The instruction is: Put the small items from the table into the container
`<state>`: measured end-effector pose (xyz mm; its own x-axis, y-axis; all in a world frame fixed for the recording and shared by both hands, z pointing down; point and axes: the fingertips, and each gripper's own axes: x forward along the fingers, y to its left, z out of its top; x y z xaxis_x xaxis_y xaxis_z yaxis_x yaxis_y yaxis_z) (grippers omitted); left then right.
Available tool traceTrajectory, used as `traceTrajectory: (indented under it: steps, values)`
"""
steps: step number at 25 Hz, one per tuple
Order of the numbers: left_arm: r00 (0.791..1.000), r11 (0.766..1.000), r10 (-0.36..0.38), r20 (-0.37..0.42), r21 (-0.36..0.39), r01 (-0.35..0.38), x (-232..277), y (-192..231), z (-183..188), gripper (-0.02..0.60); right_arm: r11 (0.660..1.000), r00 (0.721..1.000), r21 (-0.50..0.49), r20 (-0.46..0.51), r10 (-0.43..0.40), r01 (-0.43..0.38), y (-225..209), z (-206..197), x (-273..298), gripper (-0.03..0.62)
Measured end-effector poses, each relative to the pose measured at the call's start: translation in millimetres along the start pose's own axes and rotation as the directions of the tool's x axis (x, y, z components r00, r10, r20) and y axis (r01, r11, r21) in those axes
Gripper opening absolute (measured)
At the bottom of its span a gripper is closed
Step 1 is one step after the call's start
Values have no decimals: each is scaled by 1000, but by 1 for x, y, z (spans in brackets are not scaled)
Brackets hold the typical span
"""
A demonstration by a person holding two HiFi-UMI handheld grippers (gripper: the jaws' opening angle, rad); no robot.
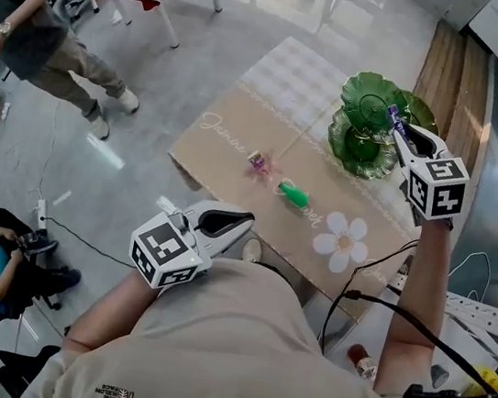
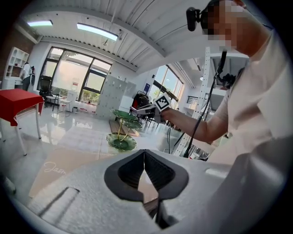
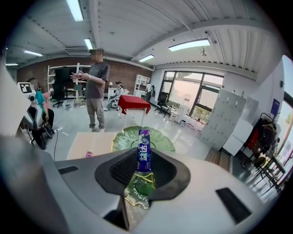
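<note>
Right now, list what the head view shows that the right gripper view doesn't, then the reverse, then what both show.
Head view only: a green item lying on the tan mat, and the mat's white flower print.

Right gripper view only: the big windows and the grey lockers behind.

Both: the right gripper clamped on a purple stick pack, the green tiered dish, and a small pink item on the mat.

The left gripper (image 2: 144,154) had its jaws closed tip to tip, with nothing between them. Beyond, the right gripper (image 2: 137,109) hung beside the top tier of a green dish stand (image 2: 122,129) on a tan table mat (image 2: 59,161). A red table (image 2: 18,98) stood far left.
</note>
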<state>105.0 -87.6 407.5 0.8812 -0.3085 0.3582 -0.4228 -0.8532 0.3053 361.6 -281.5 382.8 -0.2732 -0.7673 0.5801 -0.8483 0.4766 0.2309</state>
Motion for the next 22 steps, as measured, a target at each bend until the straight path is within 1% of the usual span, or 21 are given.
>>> traceTrajectory:
  steps: [4, 8, 13, 16, 19, 22]
  values:
    - [999, 999, 31, 11, -15, -31, -6, 9, -2, 8, 999, 998, -41, -58, 16, -18, -12, 7, 33, 95]
    - [998, 997, 67, 21, -34, -66, -14, 17, -3, 8, 995, 990, -87, -136, 38, -50, -15, 4, 62, 95]
    - [995, 994, 93, 23, -51, -92, -19, 27, -4, 8, 986, 976, -157, -214, 23, -58, -16, -4, 85, 95]
    - [995, 994, 97, 20, -59, -95, -22, 30, -6, 8, 983, 972, -173, -233, 20, -62, -15, -4, 90, 98]
    - [995, 994, 94, 18, -58, -93, -23, 31, -6, 8, 983, 971, -176, -238, 4, -47, -16, -5, 92, 103]
    - [996, 994, 91, 16, -54, -90, -28, 32, -6, 8, 986, 975, -166, -223, -11, -27, -17, -2, 89, 140]
